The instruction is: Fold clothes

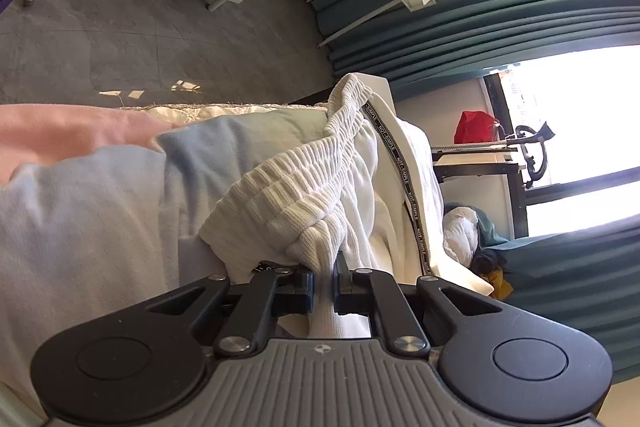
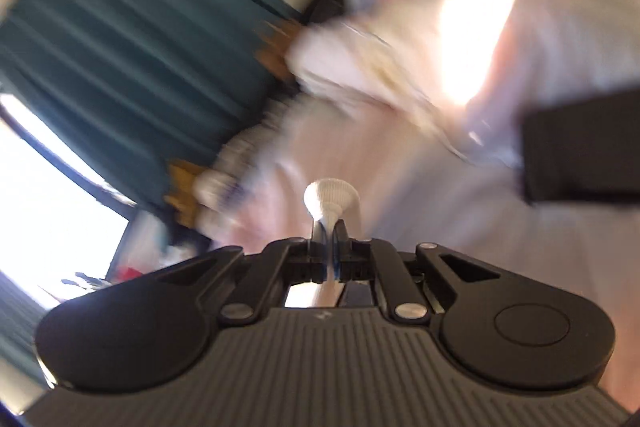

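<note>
The white garment (image 1: 320, 187), cotton with a thick ribbed waistband and a black lettered tape along its seam, lies bunched on the bed's pale blue bedding (image 1: 100, 195). The left tongs (image 1: 324, 283) pinch its ribbing. The right tongs (image 2: 330, 227) clamp another ribbed fold. Grey floor (image 1: 160, 39) lies open beyond.

A white ribbed garment (image 1: 304, 187) is pinched between the closed jaws of the left tool (image 1: 325, 283) and is draped over a pale blue and pink bed cover (image 1: 100, 187). Teal curtains (image 1: 500, 15) are seen behind.
</note>
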Demonstrator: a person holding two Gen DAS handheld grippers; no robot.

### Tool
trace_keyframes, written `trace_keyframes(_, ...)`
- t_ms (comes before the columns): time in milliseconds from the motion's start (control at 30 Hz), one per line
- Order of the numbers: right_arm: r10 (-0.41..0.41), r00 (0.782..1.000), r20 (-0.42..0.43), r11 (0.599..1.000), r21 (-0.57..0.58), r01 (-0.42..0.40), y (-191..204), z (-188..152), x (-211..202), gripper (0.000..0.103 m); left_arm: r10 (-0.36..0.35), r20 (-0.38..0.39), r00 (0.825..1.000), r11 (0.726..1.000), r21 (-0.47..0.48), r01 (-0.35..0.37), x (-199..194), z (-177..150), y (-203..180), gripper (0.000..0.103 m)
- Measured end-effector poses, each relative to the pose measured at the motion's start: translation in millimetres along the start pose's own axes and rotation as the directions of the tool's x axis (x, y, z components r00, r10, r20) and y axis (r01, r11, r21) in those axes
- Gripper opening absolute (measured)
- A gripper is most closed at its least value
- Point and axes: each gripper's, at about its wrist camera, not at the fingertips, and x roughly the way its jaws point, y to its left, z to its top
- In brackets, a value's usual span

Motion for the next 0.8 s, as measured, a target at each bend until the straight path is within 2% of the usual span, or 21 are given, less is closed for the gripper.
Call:
trace_keyframes(33, 0.047, 0.998, 0.045, 0.999, -0.017, -0.047, 7.6, 3.2, -9.0, 0.006, -0.005, -0.001, 1.000, 1.000, 0.001, 0.005, -4.0, -0.9, 2.5, 0.008)
trace_keyframes(67, 0.044, 0.996, 0.075, 0.999, -0.026, -0.042, 11.2, 5.4, -15.9, 0.006, -0.009, -0.003, 1.000, 1.000, 0.004, 0.009, -6.3, -1.5, 3.3, 0.008)
trace_keyframes(133, -0.115, 0.989, 0.087, 0.993, 0.010, 0.115, 3.0, 5.2, -23.8, 0.006, -0.014, -0.012, 1.000, 1.000, 0.012, 0.014, -8.9, -3.5, 3.1, 0.008)
trace_keyframes(167, -0.200, 0.976, 0.089, 0.980, 0.031, 0.198, -1.7, 4.9, -27.6, 0.006, -0.020, -0.018, 1.000, 1.000, 0.007, 0.021, -10.6, -5.2, 4.7, 0.008)
trace_keyframes(200, -0.294, 0.953, 0.066, 0.955, 0.067, 0.290, -11.3, 4.1, -29.3, 0.006, -0.024, -0.022, 0.999, 1.000, 0.004, 0.024, -12.1, -6.5, 5.9, 0.008)
trace_keyframes(267, -0.414, 0.910, -0.024, 0.901, 0.130, 0.413, -34.4, -1.3, -28.2, 0.006, -0.020, -0.024, 0.999, 1.000, 0.009, 0.021, -13.9, -7.6, 7.3, 0.008)
trace_keyframes(333, -0.514, 0.849, -0.123, 0.830, 0.178, 0.528, -57.6, -7.0, -26.7, 0.006, -0.010, -0.033, 0.999, 1.000, 0.006, 0.011, -12.4, -8.2, 11.4, 0.008)
trace_keyframes(367, -0.539, 0.830, -0.147, 0.809, 0.185, 0.558, -64.8, -9.1, -26.1, 0.006, -0.005, -0.035, 0.999, 1.000, 0.005, 0.005, -11.4, -8.6, 13.9, 0.008)
trace_keyframes(467, -0.572, 0.802, -0.173, 0.790, 0.148, 0.595, -66.6, -12.7, -22.3, 0.006, 0.005, -0.037, 0.999, 0.999, 0.032, -0.004, -8.9, -10.8, 17.4, 0.009)
trace_keyframes(567, -0.581, 0.796, -0.170, 0.788, 0.127, 0.603, -62.1, -15.1, -21.8, 0.007, 0.007, -0.045, 0.999, 0.994, 0.105, -0.002, -10.2, -15.9, 11.9, 0.012)
trace_keyframes(633, -0.567, 0.807, -0.164, 0.796, 0.144, 0.588, -63.9, -11.0, -24.3, 0.008, 0.016, -0.049, 0.999, 0.986, 0.168, -0.008, -14.1, -20.9, 5.5, 0.020)
trace_keyframes(700, -0.556, 0.816, -0.157, 0.800, 0.165, 0.577, -63.2, -7.4, -28.2, 0.011, 0.040, -0.039, 0.998, 0.969, 0.246, -0.030, -22.8, -27.6, -3.5, 0.036)
trace_keyframes(733, -0.559, 0.815, -0.153, 0.799, 0.162, 0.579, -62.0, -5.5, -28.4, 0.015, 0.053, -0.028, 0.998, 0.957, 0.288, -0.042, -27.8, -31.7, -8.7, 0.050)
trace_keyframes(767, -0.585, 0.800, -0.129, 0.789, 0.137, 0.599, -57.1, -4.1, -29.3, 0.023, 0.067, -0.008, 0.998, 0.940, 0.336, -0.061, -33.9, -37.6, -15.2, 0.060)
trace_keyframes(800, -0.614, 0.783, -0.101, 0.775, 0.109, 0.622, -51.5, -2.9, -30.3, 0.027, 0.082, 0.019, 0.996, 0.917, 0.389, -0.083, -40.3, -45.0, -22.3, 0.063)
